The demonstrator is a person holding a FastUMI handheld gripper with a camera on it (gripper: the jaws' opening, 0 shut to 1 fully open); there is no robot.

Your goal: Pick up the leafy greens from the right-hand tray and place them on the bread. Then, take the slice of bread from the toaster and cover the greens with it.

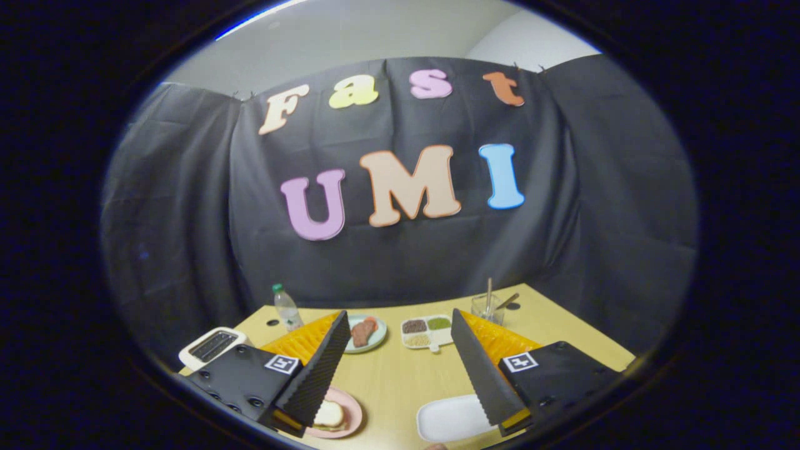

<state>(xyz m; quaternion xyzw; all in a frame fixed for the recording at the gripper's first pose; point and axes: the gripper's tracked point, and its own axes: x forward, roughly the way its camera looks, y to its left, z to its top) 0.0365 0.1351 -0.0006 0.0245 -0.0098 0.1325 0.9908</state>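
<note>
My gripper (400, 315) is open, its fingers spread wide and raised above the wooden table (394, 381), with nothing between them. A pink plate (351, 417) lies by the near end of the left finger (315, 375). On it sits a slice of bread (329, 414) with a thin greenish edge under it. The white right-hand tray (447, 420) lies beside the near end of the right finger (478, 369), and its visible surface is plain white. A white toaster (211, 345) stands to the left, beyond the gripper's left body, its slots dark.
Beyond the fingertips, a pale green plate with brownish meat (364, 332) and a white divided dish of grains (426, 332) sit mid-table. A water bottle (287, 307) stands at the back left, and a glass with utensils (488, 306) at the back right. The black cloth wall closes off the far side.
</note>
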